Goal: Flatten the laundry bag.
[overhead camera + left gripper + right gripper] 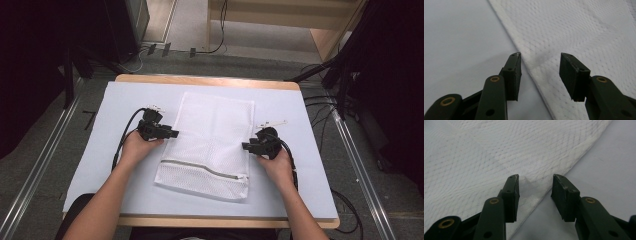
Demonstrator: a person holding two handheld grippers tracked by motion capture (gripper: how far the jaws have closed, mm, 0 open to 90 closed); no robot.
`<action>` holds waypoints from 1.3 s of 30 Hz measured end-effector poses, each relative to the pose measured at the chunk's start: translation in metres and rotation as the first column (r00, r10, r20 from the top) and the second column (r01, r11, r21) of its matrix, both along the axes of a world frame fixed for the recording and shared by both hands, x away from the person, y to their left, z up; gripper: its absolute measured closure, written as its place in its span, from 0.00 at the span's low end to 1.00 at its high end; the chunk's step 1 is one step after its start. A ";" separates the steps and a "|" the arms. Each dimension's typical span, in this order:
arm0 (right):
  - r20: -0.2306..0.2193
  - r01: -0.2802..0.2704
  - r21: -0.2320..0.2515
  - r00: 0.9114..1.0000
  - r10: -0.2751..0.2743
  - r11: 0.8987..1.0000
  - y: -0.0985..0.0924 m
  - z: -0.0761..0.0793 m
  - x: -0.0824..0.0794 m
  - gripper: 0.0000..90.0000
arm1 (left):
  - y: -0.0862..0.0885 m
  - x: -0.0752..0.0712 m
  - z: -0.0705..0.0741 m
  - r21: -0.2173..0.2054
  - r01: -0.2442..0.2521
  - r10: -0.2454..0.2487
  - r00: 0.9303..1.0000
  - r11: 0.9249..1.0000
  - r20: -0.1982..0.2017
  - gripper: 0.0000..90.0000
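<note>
A white mesh laundry bag [207, 145] lies flat on the pale table cover, its grey zipper [205, 169] running across the near end. My left gripper [175, 134] sits at the bag's left edge, jaws open and straddling the hem [534, 66] without pressing it. My right gripper [245, 146] sits at the bag's right edge. Its jaws stand open over the mesh edge [534, 186], where a small fold of cloth rises between the pads, untouched. Both grippers point inward at the bag.
The pale cover [100, 165] spreads over a wooden table [200, 80]. Black cables [122, 142] trail from each gripper. Metal rails [35, 170] flank the table, and dark stands and floor cables stand beyond the far edge.
</note>
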State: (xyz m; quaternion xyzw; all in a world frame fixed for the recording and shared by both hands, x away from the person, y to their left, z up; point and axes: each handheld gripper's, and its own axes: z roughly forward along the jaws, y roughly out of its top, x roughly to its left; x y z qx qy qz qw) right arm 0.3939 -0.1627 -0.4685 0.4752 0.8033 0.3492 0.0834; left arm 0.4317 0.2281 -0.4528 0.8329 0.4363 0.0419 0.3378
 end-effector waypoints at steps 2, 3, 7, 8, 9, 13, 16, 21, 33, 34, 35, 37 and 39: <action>0.000 0.001 0.003 1.000 -0.001 1.000 0.000 0.000 0.000 0.70 | -0.003 -0.001 0.000 0.012 -0.007 0.007 1.000 1.000 0.008 0.66; -0.004 0.000 0.010 1.000 0.000 1.000 0.001 0.000 0.000 0.71 | -0.003 -0.001 0.000 0.016 -0.010 0.010 1.000 1.000 0.008 0.68; -0.011 -0.005 0.009 1.000 0.005 1.000 0.003 0.000 0.000 0.79 | -0.004 -0.001 -0.001 0.010 -0.008 0.008 1.000 1.000 0.000 0.77; -0.012 -0.004 0.003 1.000 0.004 1.000 0.004 0.000 0.000 0.84 | -0.005 -0.002 -0.001 0.010 -0.007 0.007 1.000 1.000 0.001 0.81; -0.012 -0.004 0.003 1.000 0.004 1.000 0.004 0.000 0.000 0.84 | -0.006 -0.002 -0.001 0.020 -0.002 0.002 1.000 1.000 0.004 0.81; -0.024 -0.005 -0.004 1.000 0.005 1.000 0.005 0.000 0.001 0.92 | -0.007 -0.002 -0.001 0.013 0.006 -0.005 1.000 1.000 -0.011 0.92; -0.029 -0.010 -0.007 1.000 0.010 1.000 0.006 0.001 0.003 0.96 | -0.008 -0.002 -0.001 0.016 0.011 -0.011 1.000 1.000 -0.020 0.96; -0.025 -0.019 -0.023 1.000 0.019 1.000 0.008 0.003 0.004 0.98 | -0.006 -0.002 0.004 -0.001 0.003 -0.003 1.000 1.000 -0.011 0.99; -0.015 -0.021 -0.015 1.000 0.021 1.000 0.015 0.005 0.017 0.98 | 0.016 -0.007 0.010 -0.024 -0.054 0.054 0.998 0.998 -0.013 0.99; -0.014 -0.022 -0.014 1.000 0.022 1.000 0.017 0.005 0.019 0.98 | 0.018 -0.008 0.010 -0.028 -0.063 0.063 0.998 0.998 -0.014 0.99; -0.011 -0.025 -0.012 1.000 0.025 1.000 0.018 0.006 0.021 0.98 | 0.021 -0.009 0.010 -0.029 -0.070 0.069 0.997 0.997 -0.015 0.99; -0.003 -0.031 -0.008 1.000 0.031 0.999 0.022 0.007 0.023 0.99 | 0.026 -0.012 0.010 -0.032 -0.085 0.085 0.996 0.996 -0.015 0.99; 0.003 -0.043 -0.004 0.999 0.043 0.999 0.025 0.007 0.027 0.99 | 0.032 -0.013 0.010 -0.030 -0.099 0.099 0.995 0.995 -0.020 0.99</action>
